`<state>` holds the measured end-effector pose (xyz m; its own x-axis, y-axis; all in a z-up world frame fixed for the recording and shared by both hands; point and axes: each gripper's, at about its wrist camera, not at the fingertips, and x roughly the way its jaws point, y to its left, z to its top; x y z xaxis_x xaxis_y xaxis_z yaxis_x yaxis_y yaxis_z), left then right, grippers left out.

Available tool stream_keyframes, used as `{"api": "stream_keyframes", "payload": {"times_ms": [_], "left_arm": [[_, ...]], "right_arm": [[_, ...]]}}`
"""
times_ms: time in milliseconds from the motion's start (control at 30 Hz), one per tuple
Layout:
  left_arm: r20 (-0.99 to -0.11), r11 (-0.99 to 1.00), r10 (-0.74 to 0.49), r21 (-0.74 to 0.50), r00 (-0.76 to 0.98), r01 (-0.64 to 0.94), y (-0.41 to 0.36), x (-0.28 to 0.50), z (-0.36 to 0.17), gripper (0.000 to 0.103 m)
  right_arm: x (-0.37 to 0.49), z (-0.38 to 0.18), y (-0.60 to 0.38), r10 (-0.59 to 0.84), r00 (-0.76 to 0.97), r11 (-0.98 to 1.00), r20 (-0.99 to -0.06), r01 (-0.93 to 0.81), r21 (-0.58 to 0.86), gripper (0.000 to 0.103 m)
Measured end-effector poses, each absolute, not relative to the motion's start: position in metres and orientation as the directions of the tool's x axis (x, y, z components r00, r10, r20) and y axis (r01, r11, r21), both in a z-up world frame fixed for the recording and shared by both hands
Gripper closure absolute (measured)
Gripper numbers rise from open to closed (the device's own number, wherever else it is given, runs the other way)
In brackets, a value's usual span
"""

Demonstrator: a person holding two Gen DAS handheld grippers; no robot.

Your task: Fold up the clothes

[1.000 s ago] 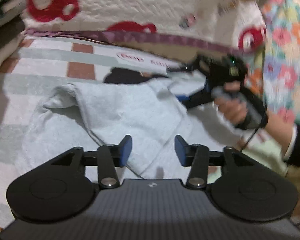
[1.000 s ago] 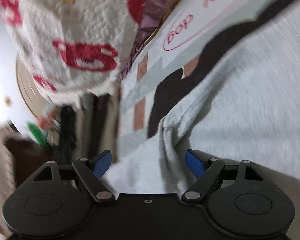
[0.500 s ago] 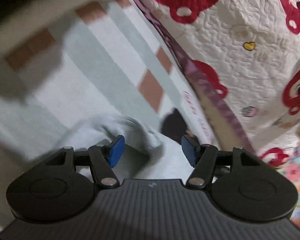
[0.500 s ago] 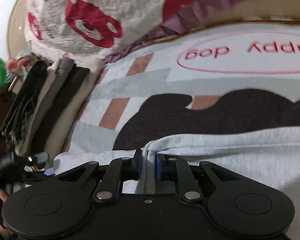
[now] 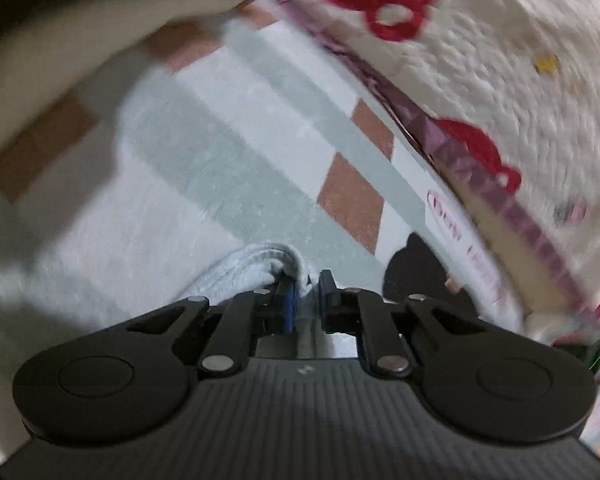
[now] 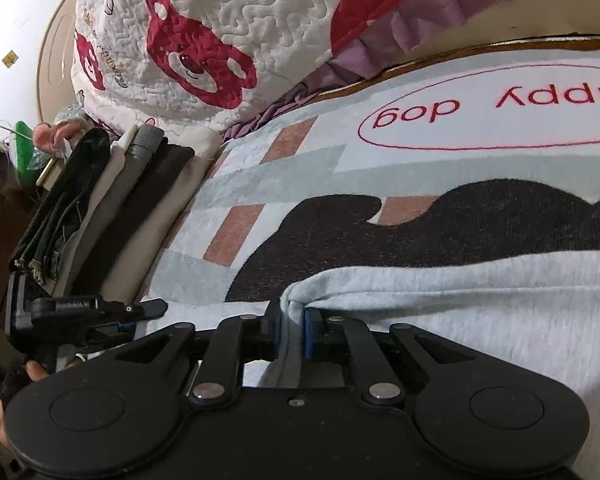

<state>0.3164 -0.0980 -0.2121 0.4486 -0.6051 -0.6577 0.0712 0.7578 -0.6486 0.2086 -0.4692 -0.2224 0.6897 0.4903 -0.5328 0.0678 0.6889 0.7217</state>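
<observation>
- Left gripper (image 5: 305,294): jaws nearly together, pinching a rolled edge of the light grey sweatshirt (image 5: 252,270); fabric bunches at 11 o'clock of the fingertips. View is blurred.
- Right gripper (image 6: 291,330): jaws narrowed onto a folded corner of the light grey sweatshirt (image 6: 480,304), cloth sandwiched between the 2 blue pads (image 6: 310,332).
- Sweatshirt lies on the patterned blanket (image 6: 300,168), spreading to 3 o'clock in the right wrist view, covering part of the black dog shape (image 6: 440,228).
- Red oval with "happy dog" text (image 6: 496,114) sits at 1 o'clock, upside down.
- Quilted bear-print cover (image 6: 228,32) at 12 o'clock, purple ruffle along its lower edge.
- Stack of folded dark and beige clothes (image 6: 112,216) at 9 o'clock, just beside the blanket edge.
- Left gripper also visible in the right wrist view at 8 o'clock (image 6: 140,312), near the stack.
</observation>
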Motion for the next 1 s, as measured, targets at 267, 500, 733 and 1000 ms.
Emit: {"api": "stream_keyframes", "payload": {"times_ms": [267,500,733,1000], "left_arm": [[-0.659,0.802,-0.565,-0.579,0.496,0.144,-0.103,0.307,-0.208,0.091],[-0.679,0.845,-0.526,-0.484,0.512,0.227,-0.112,0.302,-0.202,0.089],[-0.619,0.908,-0.418,-0.251,0.665,0.337,-0.114,0.263,-0.16,0.074],[-0.611,0.77,-0.59,-0.23,0.528,0.595,-0.154,0.214,-0.156,0.065]], "right_arm": [[0.182,-0.204,-0.471,0.506,0.665,0.635,-0.55,0.145,0.759,0.053],[0.138,-0.18,-0.376,0.116,0.678,0.993,-0.726,-0.101,0.064,0.081],[0.1,-0.165,-0.341,-0.053,0.78,0.984,-0.624,-0.065,-0.165,0.075],[0.114,-0.176,-0.341,0.14,0.748,0.988,-0.649,-0.148,0.042,0.073]]}}
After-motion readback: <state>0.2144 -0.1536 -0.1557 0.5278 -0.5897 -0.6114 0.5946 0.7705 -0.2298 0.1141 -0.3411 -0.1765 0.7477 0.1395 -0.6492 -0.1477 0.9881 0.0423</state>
